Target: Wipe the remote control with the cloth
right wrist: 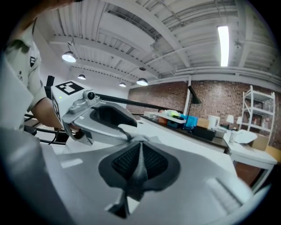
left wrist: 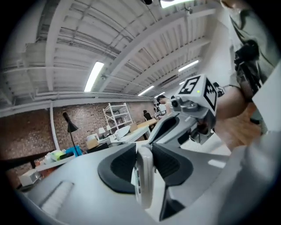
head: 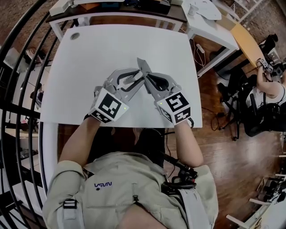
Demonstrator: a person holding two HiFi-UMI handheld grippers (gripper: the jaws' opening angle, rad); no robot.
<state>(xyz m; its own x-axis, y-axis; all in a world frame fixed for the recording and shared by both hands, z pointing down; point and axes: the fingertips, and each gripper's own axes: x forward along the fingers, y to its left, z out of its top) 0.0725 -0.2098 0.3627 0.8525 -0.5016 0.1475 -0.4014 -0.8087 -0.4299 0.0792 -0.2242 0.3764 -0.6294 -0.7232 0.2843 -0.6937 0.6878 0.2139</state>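
Note:
Over the middle of the white table (head: 89,67) both grippers meet tip to tip. My left gripper (head: 135,81) is shut on a slim white remote control (left wrist: 144,180), which stands edge-on between the pads in the left gripper view. My right gripper (head: 146,81) is shut on a grey cloth (right wrist: 138,173), pinched into a thin fold between its pads. In the head view a corner of the cloth (head: 143,67) sticks up past the fingertips, right beside the remote control (head: 132,79). Each gripper view shows the other gripper close ahead.
A round hole (head: 74,36) marks the table's far left corner. A cluttered table (head: 134,6) stands behind it and a white desk (head: 210,27) at the back right. Black railing (head: 22,44) curves along the left. A person (head: 268,89) sits at the far right.

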